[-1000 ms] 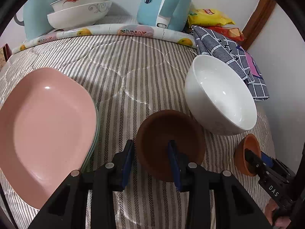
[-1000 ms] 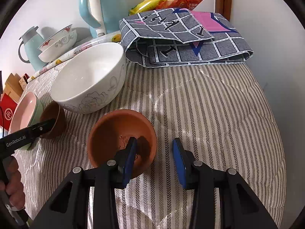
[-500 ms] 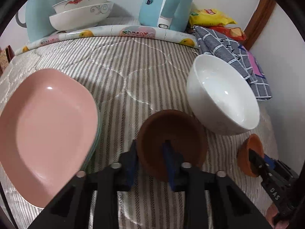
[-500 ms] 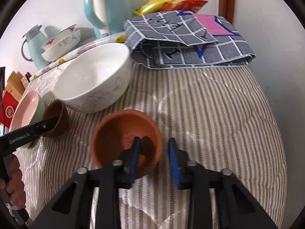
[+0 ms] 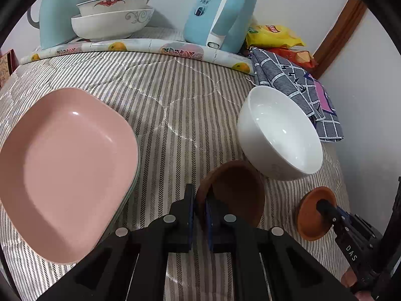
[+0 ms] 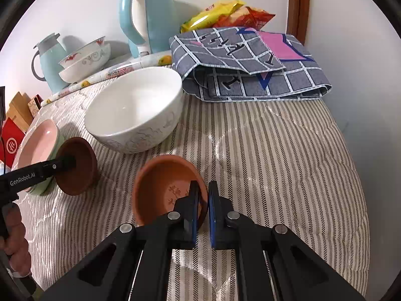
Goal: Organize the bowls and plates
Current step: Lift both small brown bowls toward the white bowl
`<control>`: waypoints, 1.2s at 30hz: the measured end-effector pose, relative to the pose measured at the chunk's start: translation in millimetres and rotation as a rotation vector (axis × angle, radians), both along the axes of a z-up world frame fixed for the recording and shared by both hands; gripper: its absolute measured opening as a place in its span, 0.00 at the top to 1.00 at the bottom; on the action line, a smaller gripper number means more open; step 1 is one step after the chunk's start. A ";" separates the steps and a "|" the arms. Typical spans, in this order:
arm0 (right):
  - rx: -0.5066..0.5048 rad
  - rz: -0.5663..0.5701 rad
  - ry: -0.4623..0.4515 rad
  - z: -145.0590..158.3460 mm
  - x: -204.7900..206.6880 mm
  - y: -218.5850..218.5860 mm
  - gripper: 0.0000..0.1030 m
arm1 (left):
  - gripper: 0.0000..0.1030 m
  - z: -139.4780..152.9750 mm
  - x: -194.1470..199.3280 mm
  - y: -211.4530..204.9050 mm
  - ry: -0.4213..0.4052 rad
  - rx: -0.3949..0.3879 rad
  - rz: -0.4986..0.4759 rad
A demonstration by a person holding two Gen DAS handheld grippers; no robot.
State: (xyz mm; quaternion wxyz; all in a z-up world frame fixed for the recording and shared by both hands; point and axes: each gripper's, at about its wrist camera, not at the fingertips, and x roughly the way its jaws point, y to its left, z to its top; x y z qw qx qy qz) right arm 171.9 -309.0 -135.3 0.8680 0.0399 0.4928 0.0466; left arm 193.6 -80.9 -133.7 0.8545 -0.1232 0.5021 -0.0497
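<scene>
Brown bowl (image 5: 235, 193) tilted, mouth sideways

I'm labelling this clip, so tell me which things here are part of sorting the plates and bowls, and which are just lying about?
Part of the job:
- dark brown bowl, clamped by the left hand-held gripper
- terracotta bowl, clamped by the right hand-held gripper
- large white bowl
- pink plate
- patterned bowls

Lying about:
- blue kettle
- folded cloth
- snack bags

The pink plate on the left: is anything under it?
Yes. A pale green rim peeks out beneath the pink plate, so at least one green dish lies underneath. Whether more are stacked is hidden.
</scene>
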 end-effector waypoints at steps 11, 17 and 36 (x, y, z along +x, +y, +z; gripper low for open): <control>-0.010 -0.016 -0.026 14.6 -11.1 2.1 0.93 | 0.92 17.5 -17.6 6.2 -0.039 -0.008 -0.009; -0.013 -0.018 -0.069 36.7 -17.6 5.1 0.93 | 0.92 36.4 -25.7 12.2 -0.069 -0.012 -0.012; -0.033 -0.030 -0.149 83.8 -8.1 24.5 0.93 | 0.92 82.5 -25.9 43.1 -0.151 -0.003 0.006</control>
